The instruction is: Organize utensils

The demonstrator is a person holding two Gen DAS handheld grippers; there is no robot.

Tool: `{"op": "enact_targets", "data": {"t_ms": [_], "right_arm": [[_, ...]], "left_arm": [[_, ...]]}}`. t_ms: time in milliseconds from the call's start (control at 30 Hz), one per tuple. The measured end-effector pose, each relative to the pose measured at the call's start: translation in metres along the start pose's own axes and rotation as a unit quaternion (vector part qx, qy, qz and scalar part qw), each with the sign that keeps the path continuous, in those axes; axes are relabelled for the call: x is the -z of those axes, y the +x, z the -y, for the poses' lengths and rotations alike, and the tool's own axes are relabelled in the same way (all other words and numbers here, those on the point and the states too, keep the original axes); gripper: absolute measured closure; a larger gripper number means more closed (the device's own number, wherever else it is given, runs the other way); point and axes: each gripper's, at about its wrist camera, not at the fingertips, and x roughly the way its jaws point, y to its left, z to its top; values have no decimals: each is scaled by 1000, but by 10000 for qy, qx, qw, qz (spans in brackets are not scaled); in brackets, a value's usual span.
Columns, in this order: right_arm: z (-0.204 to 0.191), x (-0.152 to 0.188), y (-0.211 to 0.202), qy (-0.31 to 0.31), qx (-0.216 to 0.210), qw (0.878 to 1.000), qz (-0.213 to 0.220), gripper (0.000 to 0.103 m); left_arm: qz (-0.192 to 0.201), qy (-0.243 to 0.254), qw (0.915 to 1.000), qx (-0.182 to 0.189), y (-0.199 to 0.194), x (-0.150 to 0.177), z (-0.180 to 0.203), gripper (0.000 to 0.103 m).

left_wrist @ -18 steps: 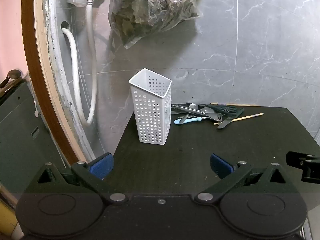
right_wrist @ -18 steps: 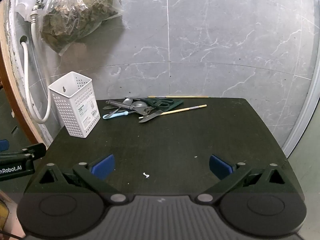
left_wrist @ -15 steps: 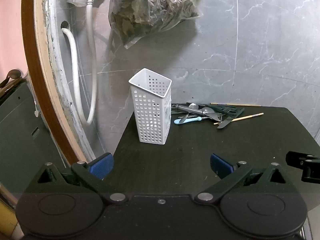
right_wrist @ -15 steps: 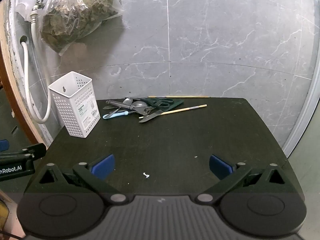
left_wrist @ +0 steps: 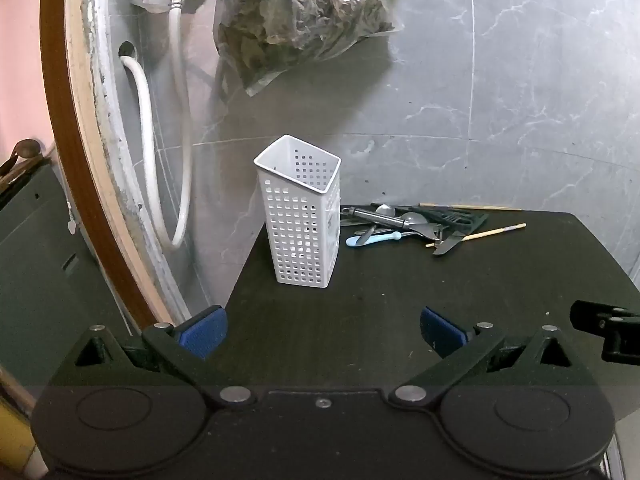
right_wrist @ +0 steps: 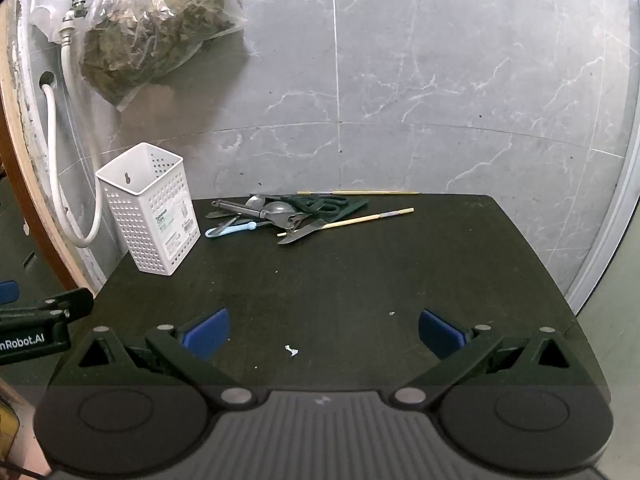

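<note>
1. The black table (right_wrist: 400,280) fills the middle of the right wrist frame; nothing is lifted yet, so the step in hand looks like a first reach.
2. The white perforated utensil holder (right_wrist: 150,208) stands upright at centre left, apparently empty; best left unmoved.
3. Both the right gripper (right_wrist: 322,332) and the left gripper (left_wrist: 322,332) hang low in frame, fingers spread wide, holding nothing.
4. The utensil pile (right_wrist: 288,214) lies just right of the holder; it is tangled, so take an outlier.
5. The wooden chopstick (right_wrist: 360,218) juts rightward; pinch mid-shaft.
</note>
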Motion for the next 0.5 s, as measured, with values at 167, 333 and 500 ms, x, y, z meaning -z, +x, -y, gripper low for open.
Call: {"op": "enact_targets", "data": {"t_ms": [167, 333, 500], "right_arm": [[0, 0, 0, 0, -4, 10000, 1, 0], [-1, -1, 0, 8, -7, 10000, -5, 0], [-1, -1, 1, 9, -6, 10000, -4, 0]], "left_arm": [[-10, 6, 10000, -5, 0, -1, 1, 1], [-22, 9, 10000, 0, 1, -1, 0, 1], [-27, 16, 10000, 3, -1, -1, 1, 1]]}}
